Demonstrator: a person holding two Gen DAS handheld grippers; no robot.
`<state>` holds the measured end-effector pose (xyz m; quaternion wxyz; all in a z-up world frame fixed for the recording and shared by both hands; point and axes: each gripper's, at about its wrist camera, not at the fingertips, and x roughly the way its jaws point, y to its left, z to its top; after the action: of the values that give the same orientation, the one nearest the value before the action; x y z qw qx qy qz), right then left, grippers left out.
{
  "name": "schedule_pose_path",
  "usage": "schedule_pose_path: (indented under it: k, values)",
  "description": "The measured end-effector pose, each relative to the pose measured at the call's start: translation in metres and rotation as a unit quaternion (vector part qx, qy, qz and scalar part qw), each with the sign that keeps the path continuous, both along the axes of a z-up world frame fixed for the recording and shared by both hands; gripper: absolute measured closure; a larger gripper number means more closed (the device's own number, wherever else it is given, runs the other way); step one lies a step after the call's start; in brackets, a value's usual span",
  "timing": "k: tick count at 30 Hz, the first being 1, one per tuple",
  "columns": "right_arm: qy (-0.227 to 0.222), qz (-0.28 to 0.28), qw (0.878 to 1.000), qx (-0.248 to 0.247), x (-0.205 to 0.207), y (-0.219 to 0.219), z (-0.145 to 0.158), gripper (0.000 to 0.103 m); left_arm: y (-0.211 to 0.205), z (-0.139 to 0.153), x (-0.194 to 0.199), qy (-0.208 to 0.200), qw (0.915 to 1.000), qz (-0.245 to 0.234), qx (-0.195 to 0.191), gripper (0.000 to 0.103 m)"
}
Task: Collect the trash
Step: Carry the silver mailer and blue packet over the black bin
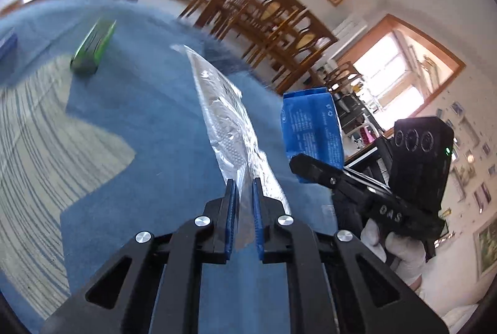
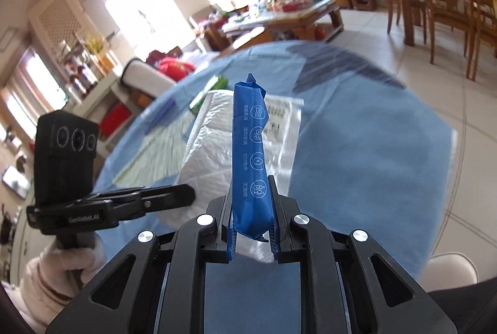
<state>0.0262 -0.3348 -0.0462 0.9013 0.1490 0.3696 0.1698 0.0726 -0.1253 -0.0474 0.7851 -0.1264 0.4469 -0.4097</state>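
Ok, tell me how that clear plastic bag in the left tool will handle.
The clear plastic bag looks thin and crinkled, so probably floppy and very light. Its glossy film may slip from the left tool, which pinches only one edge.

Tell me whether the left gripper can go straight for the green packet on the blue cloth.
Probably not yet: the left gripper is shut on the clear plastic bag. Nothing lies between it and the green packet.

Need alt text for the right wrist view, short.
The right gripper pinches an upright blue wrapper over a blue tablecloth. Behind it the left gripper holds a clear plastic bag; a green packet lies farther back.
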Motion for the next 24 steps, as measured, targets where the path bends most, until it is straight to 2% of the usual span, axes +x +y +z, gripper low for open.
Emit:
schedule_pose_path:
  k: [5,11,18,24]
  values:
    - [-0.039,-0.008,0.999,-0.013,-0.023,-0.008,0.038,0.086,0.005,0.018,-0.023,-0.033,0.9993,-0.01,-0.016,0.091]
    - [-0.059,-0.01,0.997,-0.052,-0.059,-0.02,0.065,0.086,0.006,0.03,-0.043,-0.053,0.9981,-0.02,-0.026,0.091]
    - [-0.053,-0.033,0.994,-0.085,-0.119,-0.062,0.066,0.086,-0.023,0.045,-0.06,-0.064,0.9956,-0.053,-0.042,0.091]
    - [-0.03,-0.084,0.992,-0.091,-0.184,-0.115,0.044,0.086,-0.064,0.049,-0.079,-0.062,0.991,-0.104,-0.058,0.092]
